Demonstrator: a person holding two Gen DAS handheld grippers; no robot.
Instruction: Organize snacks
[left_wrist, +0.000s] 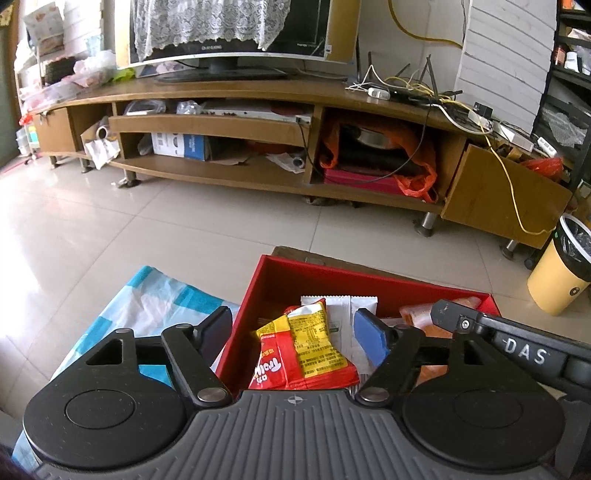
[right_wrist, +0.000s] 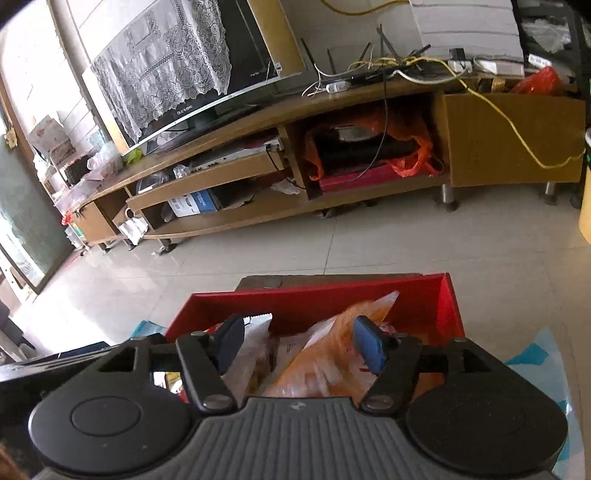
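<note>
I see one red cardboard box (left_wrist: 332, 280) with straight walls at twelve o'clock from both grippers. My left gripper (left_wrist: 295, 334) has its fingers half open over a glossy red-and-yellow snack packet (left_wrist: 306, 350), gripping nothing. My right gripper (right_wrist: 301, 345) stands part open astride a crinkly orange plastic bag (right_wrist: 325, 354), pads clear. Two white sachets (left_wrist: 347, 314) lie behind the packet.

A long wooden TV stand (left_wrist: 229, 88) with a lace-draped television (left_wrist: 229, 29) lines the glossy tiled floor (left_wrist: 110, 221).
</note>
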